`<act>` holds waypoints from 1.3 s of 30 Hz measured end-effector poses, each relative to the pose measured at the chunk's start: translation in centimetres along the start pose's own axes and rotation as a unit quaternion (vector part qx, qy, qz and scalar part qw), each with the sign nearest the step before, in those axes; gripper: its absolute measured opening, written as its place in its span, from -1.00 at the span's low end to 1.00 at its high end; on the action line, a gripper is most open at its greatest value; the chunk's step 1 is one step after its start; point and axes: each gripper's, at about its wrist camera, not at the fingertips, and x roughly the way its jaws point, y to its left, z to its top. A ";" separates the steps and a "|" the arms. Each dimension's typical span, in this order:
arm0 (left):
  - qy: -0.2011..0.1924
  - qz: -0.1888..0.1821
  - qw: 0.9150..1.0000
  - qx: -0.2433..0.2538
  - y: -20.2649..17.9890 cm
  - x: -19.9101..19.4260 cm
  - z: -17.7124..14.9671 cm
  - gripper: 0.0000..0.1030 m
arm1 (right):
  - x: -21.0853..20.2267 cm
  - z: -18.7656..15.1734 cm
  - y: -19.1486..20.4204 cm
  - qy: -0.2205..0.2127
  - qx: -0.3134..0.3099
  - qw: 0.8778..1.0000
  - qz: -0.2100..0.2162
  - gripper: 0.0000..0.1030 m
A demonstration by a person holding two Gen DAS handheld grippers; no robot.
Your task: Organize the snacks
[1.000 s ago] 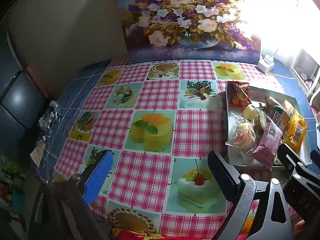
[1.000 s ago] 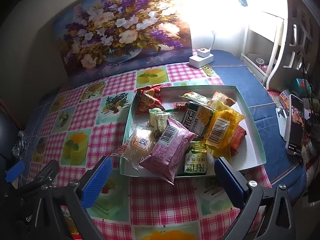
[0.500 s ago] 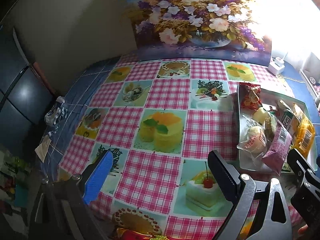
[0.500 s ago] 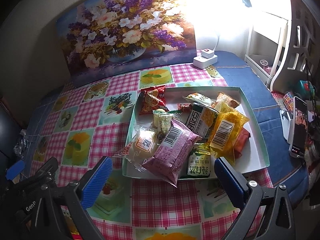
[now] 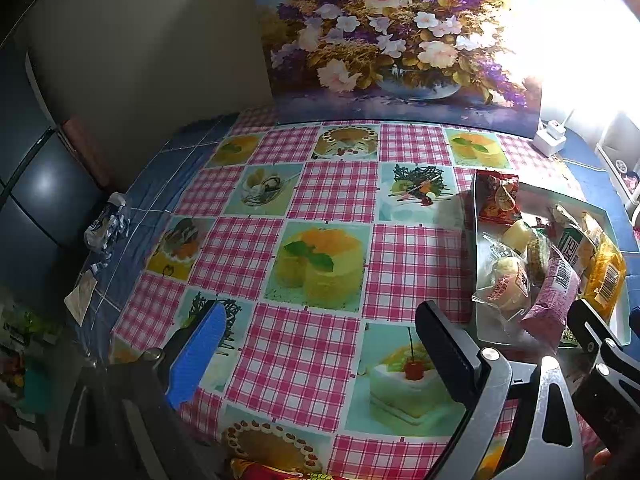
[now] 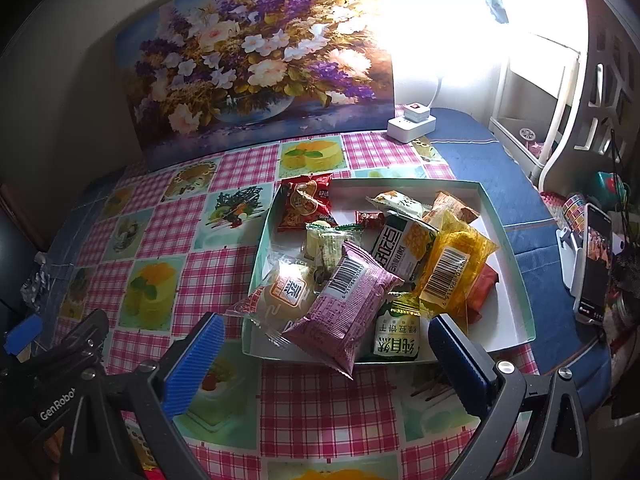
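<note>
Right gripper spread wide, holding nothing, hovered at the near edge of the snack tray | left gripper equally wide and empty, above the checked tablecloth left of the tray | pink packet overhung the tray's near rim beside a wrapped bun | flower painting stood behind.

Bright window glare washes the wall beside a flower painting.
</note>
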 end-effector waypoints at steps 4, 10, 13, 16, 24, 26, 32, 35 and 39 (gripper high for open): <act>-0.002 -0.001 1.000 0.005 -0.1 0.0 0.0 0.86 | 0.1 0.0 0.2 -0.001 -0.005 1.000 -0.002 1.00; -0.002 -0.006 1.000 0.005 0.0 0.0 0.0 0.86 | 0.1 0.0 0.3 -0.001 -0.006 1.000 -0.003 1.00; -0.002 -0.008 1.000 0.006 -0.1 -0.1 0.0 0.86 | 0.1 0.0 0.3 0.000 -0.007 1.000 -0.003 1.00; -0.004 -0.012 1.000 0.007 -0.2 -0.2 0.0 0.86 | 0.3 0.1 0.4 0.001 -0.011 1.000 -0.004 1.00; -0.001 -0.023 1.000 0.003 -0.1 0.0 0.0 0.86 | 0.4 0.0 0.5 0.004 -0.015 1.000 -0.007 1.00; 0.000 -0.025 1.000 0.002 0.0 0.1 0.0 0.86 | 0.5 0.0 0.6 0.004 -0.017 1.000 -0.007 1.00; 0.001 -0.029 1.000 -0.003 0.1 0.1 0.0 0.86 | 0.6 0.0 0.6 0.006 -0.018 1.000 -0.009 1.00; 0.002 -0.030 1.000 -0.004 0.2 0.1 0.0 0.86 | 0.6 0.0 0.6 0.006 -0.019 1.000 -0.009 1.00; 0.002 -0.031 1.000 -0.005 0.2 0.1 0.0 0.86 | 0.6 0.0 0.6 0.006 -0.018 1.000 -0.009 1.00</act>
